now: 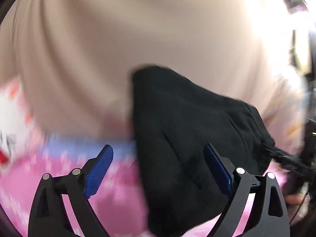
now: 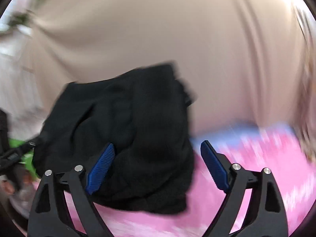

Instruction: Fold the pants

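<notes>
Both grippers wide open, black pants bundled on the pink cover

The left gripper (image 1: pixel 159 170) and the right gripper (image 2: pixel 158 166) each have 2 blue pads spread far apart, gripping nothing. The black pants (image 2: pixel 126 130) lie bunched on the pink cover (image 2: pixel 256 158); a beige curtain (image 1: pixel 138 29) hangs behind, blurred.

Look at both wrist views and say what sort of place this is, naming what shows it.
Probably a bedroom at home, though blur leaves doubt. Black pants lie on a pink patterned cover that looks like bedding, and a beige curtain hangs close behind.
</notes>
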A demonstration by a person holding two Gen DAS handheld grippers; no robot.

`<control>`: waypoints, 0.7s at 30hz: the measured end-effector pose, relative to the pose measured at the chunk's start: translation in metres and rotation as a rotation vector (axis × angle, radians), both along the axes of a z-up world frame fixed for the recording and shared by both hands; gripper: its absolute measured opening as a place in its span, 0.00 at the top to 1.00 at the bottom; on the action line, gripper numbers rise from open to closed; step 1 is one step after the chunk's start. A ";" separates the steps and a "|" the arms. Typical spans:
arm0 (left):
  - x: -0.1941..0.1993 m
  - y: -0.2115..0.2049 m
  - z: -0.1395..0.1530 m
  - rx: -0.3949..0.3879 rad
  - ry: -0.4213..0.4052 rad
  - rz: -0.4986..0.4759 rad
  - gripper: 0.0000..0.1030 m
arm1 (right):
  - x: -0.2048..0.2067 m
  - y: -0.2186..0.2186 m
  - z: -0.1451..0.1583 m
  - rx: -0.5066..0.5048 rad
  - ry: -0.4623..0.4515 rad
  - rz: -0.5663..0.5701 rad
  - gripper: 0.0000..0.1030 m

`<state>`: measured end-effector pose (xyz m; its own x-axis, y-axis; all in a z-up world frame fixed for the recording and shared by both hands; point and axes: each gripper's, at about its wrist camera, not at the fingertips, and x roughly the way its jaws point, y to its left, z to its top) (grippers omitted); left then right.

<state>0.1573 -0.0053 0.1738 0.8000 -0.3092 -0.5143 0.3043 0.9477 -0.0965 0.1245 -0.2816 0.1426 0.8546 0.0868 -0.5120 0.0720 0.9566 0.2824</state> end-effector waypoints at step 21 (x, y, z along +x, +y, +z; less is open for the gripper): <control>0.087 0.006 -0.168 -0.219 0.528 -0.036 0.66 | 0.076 -0.006 -0.095 0.185 0.205 0.087 0.88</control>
